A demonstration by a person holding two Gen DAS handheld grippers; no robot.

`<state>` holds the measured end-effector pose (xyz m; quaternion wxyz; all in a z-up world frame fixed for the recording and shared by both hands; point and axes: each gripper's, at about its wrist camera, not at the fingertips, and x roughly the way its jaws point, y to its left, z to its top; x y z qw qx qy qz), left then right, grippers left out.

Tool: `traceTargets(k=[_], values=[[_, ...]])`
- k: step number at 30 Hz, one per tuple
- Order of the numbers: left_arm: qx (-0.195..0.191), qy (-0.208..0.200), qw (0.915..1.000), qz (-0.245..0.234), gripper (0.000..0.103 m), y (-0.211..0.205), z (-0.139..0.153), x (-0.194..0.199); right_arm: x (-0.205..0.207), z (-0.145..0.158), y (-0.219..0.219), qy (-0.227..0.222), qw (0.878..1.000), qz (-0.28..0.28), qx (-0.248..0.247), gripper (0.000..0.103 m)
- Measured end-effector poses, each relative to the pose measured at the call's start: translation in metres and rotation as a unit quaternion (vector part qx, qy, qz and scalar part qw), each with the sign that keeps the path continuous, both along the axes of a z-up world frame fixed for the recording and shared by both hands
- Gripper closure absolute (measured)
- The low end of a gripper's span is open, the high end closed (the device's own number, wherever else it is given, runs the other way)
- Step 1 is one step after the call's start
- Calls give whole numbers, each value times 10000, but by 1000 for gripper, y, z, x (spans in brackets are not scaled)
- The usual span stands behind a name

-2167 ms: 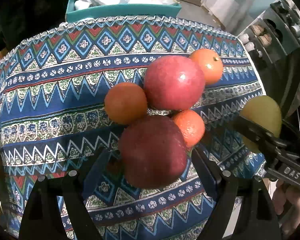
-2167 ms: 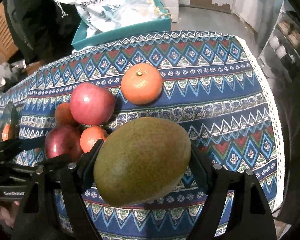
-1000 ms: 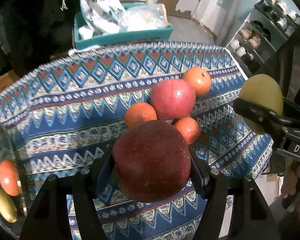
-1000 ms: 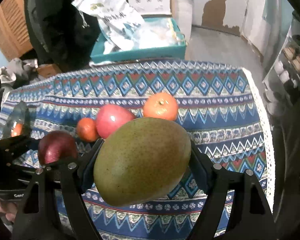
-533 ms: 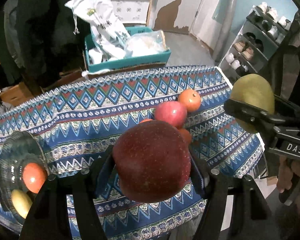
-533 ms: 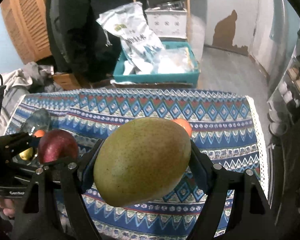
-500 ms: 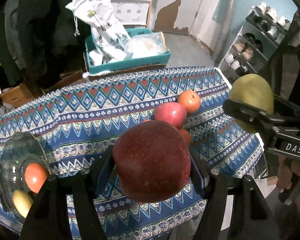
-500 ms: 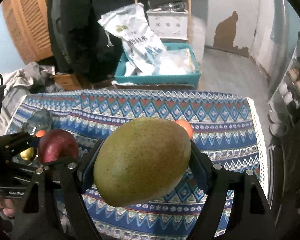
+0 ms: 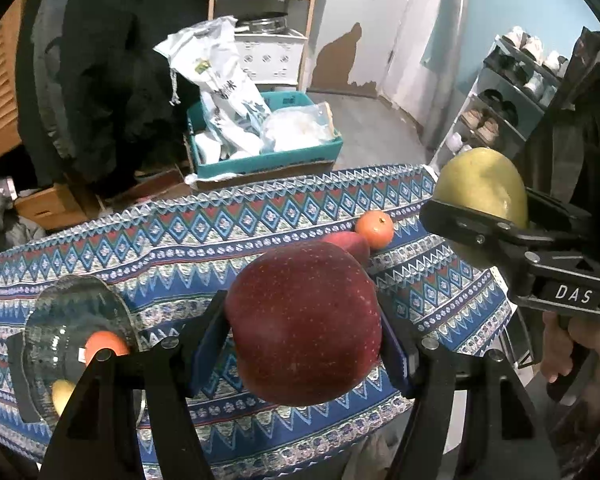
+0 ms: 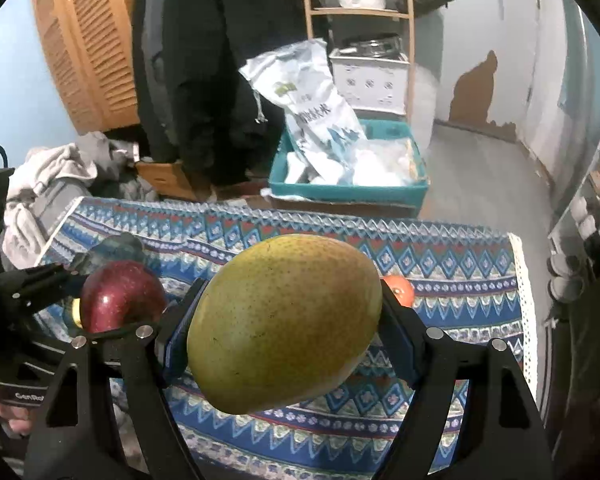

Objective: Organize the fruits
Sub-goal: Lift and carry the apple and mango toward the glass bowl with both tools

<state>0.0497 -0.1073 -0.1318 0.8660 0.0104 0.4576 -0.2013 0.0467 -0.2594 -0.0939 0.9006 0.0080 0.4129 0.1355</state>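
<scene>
My left gripper [image 9: 304, 340] is shut on a dark red apple [image 9: 304, 322], held high above the patterned tablecloth [image 9: 204, 236]. My right gripper [image 10: 288, 336] is shut on a big green-yellow mango [image 10: 284, 320]; the mango [image 9: 482, 186] shows at the right of the left wrist view. The apple [image 10: 120, 300] appears at the left of the right wrist view. An orange [image 9: 374, 229] and part of a lighter red apple [image 9: 352, 242] lie on the cloth behind. A glass bowl [image 9: 66, 320] at the left holds an orange fruit [image 9: 106, 344] and a yellow one [image 9: 62, 394].
Beyond the table's far edge stands a teal box [image 9: 260, 160] with white bags. A person in dark clothes [image 10: 204, 60] stands behind it. A shoe rack [image 9: 508, 96] is at the right, a wooden shelf [image 10: 360, 12] at the back. A hand [image 9: 580, 344] grips the right tool.
Both grippers have risen and tilted up with their fruit, so the table looks smaller and more of the room shows. The glass bowl has come into view at the left.
</scene>
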Motion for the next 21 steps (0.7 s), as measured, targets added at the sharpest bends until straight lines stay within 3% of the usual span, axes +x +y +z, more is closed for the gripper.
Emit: traceTargets(k=[21], values=[[-99,-287,9976,625,33,76,22,-4,23,27,88,-155,9973,690,206,24]])
